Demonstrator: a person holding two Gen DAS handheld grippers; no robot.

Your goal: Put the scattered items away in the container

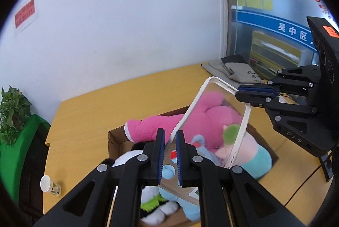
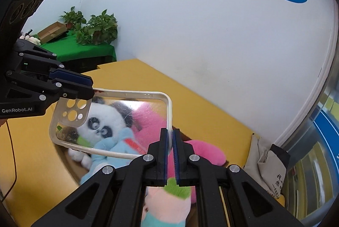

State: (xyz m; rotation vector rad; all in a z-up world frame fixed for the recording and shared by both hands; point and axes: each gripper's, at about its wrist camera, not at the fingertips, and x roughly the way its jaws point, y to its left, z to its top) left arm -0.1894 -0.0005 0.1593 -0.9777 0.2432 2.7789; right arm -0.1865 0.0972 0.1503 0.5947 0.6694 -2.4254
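Blue-padded fingers of the left gripper (image 1: 170, 154) fill the bottom of the left wrist view, drawn narrow around the camera-hole end of a clear phone case (image 1: 211, 121), which passes between them. I read that as a grip, though whether both pads press the plastic I cannot tell. The case slants up and away to the right gripper (image 1: 252, 92), whose jaws are pinched flat on the far rim. Under it sits the cardboard box (image 1: 113, 142) on the yellow bench (image 1: 95, 112), already packed with a pink plush toy (image 1: 148, 127), a panda (image 1: 127, 160) and a light blue doll (image 1: 257, 163). A paper cup (image 1: 47, 184) lies well apart at the bench's left edge.

From the right wrist view, my right gripper (image 2: 170, 154) is nearly closed on the case (image 2: 127, 121) rim, with the left gripper (image 2: 82, 87) clamped at the opposite corner, just above the lens cut-outs. The panda (image 2: 106, 121) shows through the clear plastic.

I judge the step as the handover-and-drop of the case over the box. Next I need both jaws to open, or one to let go first, so it falls flat onto the toys rather than snagging on the box wall.
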